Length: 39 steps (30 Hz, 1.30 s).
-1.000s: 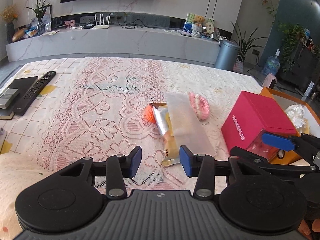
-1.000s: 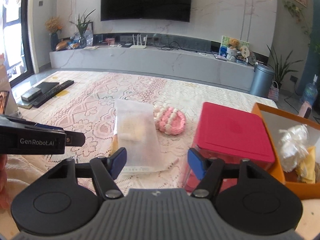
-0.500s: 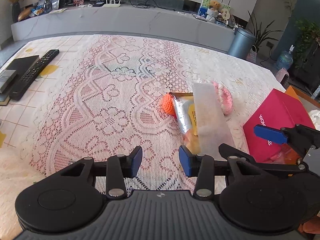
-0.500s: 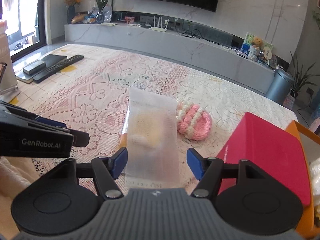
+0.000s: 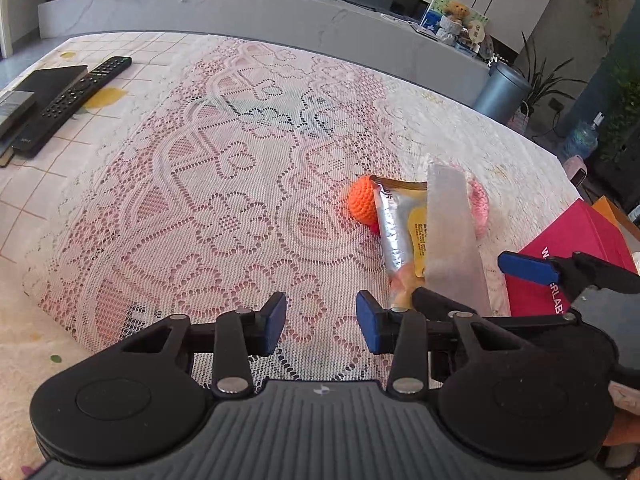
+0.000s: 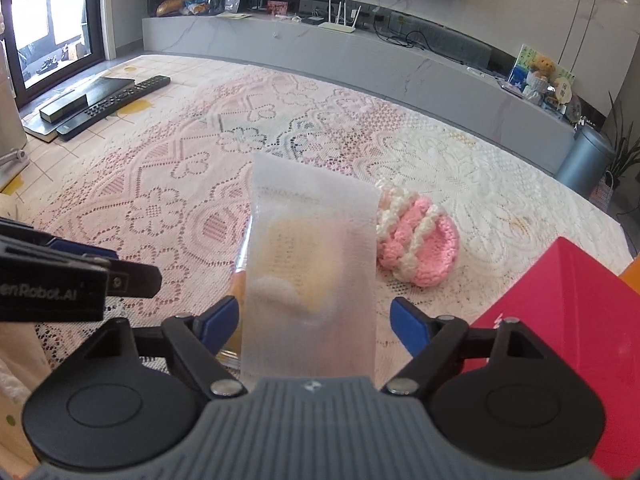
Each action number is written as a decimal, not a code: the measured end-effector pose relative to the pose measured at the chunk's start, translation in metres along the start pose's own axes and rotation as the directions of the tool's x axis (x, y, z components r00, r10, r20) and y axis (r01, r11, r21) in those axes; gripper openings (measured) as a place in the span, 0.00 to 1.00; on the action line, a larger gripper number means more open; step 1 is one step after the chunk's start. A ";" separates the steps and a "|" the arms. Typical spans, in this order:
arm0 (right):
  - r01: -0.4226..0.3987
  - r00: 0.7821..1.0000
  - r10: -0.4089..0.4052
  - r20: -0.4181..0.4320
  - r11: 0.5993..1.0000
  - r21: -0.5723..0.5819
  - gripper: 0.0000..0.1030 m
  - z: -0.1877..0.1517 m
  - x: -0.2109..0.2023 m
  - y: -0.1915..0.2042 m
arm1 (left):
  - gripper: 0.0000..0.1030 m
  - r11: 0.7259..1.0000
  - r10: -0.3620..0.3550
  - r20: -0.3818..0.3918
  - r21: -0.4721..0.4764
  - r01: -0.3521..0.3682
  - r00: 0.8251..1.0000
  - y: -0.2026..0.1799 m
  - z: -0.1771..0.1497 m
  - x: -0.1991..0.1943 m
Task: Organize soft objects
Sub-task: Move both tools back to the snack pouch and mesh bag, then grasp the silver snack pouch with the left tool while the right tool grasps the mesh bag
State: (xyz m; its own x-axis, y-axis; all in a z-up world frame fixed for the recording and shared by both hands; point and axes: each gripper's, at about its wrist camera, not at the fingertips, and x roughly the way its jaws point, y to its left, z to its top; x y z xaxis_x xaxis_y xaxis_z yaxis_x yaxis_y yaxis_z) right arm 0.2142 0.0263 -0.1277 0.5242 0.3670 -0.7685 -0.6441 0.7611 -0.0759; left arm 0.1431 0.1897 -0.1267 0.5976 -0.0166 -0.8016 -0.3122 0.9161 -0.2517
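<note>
Straddling the frosted pouch (image 6: 310, 280) on the lace cloth (image 6: 168, 184), the right gripper (image 6: 316, 318) has just been opening, pads clear. Closing carelessly could snag the foil packet (image 5: 394, 236) underneath. Left gripper (image 5: 321, 318) hangs half-spread, empty.

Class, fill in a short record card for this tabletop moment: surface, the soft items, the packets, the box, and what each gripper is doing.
surface: lace tablecloth
soft items: orange crochet ball; pink-and-white crochet piece
packets: frosted packet lying over a foil snack packet
box: red box, right of the packets
left gripper: open, over bare lace
right gripper: jaws just opened wider, straddling the frosted packet, pads not pressing
</note>
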 end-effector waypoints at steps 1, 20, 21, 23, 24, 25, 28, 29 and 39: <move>-0.011 1.000 0.011 -0.015 1.000 0.006 0.84 0.000 0.004 -0.001 | 0.46 1.000 -0.001 -0.002 -0.003 0.001 1.000 0.000 0.000 0.001; -0.019 1.000 0.019 0.009 0.997 0.069 0.01 0.004 -0.021 -0.024 | 0.51 0.991 -0.121 -0.024 0.057 0.122 0.992 -0.019 0.005 0.014; -0.011 1.000 0.011 0.010 0.997 0.072 0.01 0.005 -0.021 -0.025 | 0.54 0.989 -0.136 -0.015 0.049 0.137 0.991 -0.019 0.007 0.014; -0.003 1.000 0.002 0.012 0.998 0.068 0.01 0.006 -0.020 -0.026 | 0.57 0.986 -0.165 0.014 0.034 0.164 0.986 -0.018 0.011 0.013; 0.002 1.000 -0.003 0.011 0.998 0.060 0.01 0.006 -0.018 -0.025 | 0.62 0.984 -0.177 0.026 0.026 0.176 0.984 -0.018 0.013 0.013; 0.003 1.000 -0.004 0.008 0.998 0.057 0.01 0.006 -0.017 -0.026 | 0.63 0.983 -0.185 0.032 0.018 0.184 0.982 -0.018 0.015 0.014; 0.005 1.000 -0.004 -0.003 0.998 0.070 0.01 0.004 -0.012 -0.029 | 0.63 0.982 -0.189 0.013 0.004 0.189 0.982 -0.022 0.021 0.027; 0.010 1.000 -0.010 -0.003 0.997 0.075 0.01 0.004 -0.011 -0.029 | 0.63 0.983 -0.185 0.002 -0.001 0.185 0.983 -0.023 0.022 0.032; 0.008 1.000 -0.006 -0.027 0.997 0.074 0.01 0.003 0.002 -0.025 | 0.66 0.970 -0.236 -0.041 -0.069 0.233 0.971 -0.023 0.019 0.067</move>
State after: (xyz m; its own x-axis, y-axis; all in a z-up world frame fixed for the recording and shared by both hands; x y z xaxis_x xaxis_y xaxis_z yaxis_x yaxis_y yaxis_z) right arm 0.2329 0.0098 -0.1259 0.5127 0.3478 -0.7850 -0.5967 0.8017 -0.0346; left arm 0.2041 0.1751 -0.1646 0.6234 -0.2488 -0.7412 -0.2146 0.8571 -0.4683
